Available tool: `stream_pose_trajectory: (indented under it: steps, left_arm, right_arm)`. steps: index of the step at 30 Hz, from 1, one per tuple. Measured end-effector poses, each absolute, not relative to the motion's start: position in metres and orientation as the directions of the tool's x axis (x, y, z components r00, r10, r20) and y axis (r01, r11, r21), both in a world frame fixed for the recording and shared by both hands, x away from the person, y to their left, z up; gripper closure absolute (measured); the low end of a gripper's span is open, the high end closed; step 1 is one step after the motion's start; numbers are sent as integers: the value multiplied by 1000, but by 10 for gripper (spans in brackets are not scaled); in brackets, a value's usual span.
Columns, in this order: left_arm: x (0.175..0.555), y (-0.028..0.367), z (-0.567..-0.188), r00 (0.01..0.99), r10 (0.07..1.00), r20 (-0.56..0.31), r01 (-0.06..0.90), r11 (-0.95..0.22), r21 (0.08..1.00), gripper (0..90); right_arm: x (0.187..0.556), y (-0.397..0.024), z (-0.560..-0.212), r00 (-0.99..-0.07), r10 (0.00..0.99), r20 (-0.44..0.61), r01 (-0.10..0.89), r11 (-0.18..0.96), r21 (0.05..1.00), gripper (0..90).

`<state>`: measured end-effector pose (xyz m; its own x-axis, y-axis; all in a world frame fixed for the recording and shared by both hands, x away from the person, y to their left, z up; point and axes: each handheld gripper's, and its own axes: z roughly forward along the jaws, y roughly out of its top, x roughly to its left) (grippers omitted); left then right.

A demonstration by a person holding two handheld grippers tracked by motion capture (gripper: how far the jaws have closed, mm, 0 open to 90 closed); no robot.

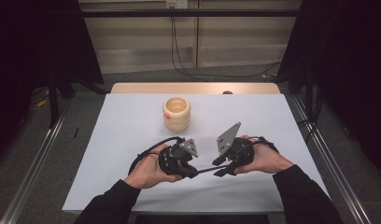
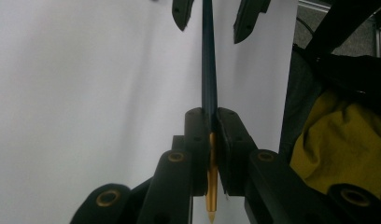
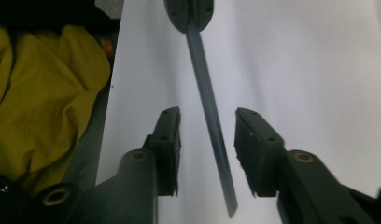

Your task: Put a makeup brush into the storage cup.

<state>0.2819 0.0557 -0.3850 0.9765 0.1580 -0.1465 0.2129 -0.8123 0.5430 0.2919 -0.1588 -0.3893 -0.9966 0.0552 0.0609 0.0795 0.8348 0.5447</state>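
A slim dark blue pencil (image 1: 206,169) with a gold tip hangs level between my two grippers, low over the white table (image 1: 132,126). My left gripper (image 1: 194,171) is shut on it near the gold end; in the left gripper view the jaws (image 2: 213,116) clamp the pencil (image 2: 208,60) tight. My right gripper (image 1: 220,166) faces it from the right. In the right gripper view the pencil (image 3: 214,135) runs between the right gripper's (image 3: 208,114) pads with a gap on each side, so that gripper is open. The left gripper (image 3: 188,14) holds the far end there.
A beige ribbed cup (image 1: 176,113) with an orange spot stands upright at the middle back of the table. A yellow garment (image 2: 338,149) lies off the table's near edge, also yellow garment (image 3: 39,93). Metal rails run along both sides of the table.
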Motion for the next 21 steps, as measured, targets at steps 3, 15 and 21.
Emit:
stream_pose_trajectory:
  steps: [3,15,21]
  left_arm:
    - [281,55,-385,978,157,-138,207,-818,537,836]
    - [278,51,-388,981,133,-143,190,-824,534,836]
    - [279,51,-389,984,109,-140,167,-832,529,835]
  right_arm:
    - [291,-156,-393,-997,35,62,63,844,532,640]
    - [289,-150,-402,-998,-19,65,16,861,508,786]
    - [289,-150,-403,-997,-36,74,6,862,507,841]
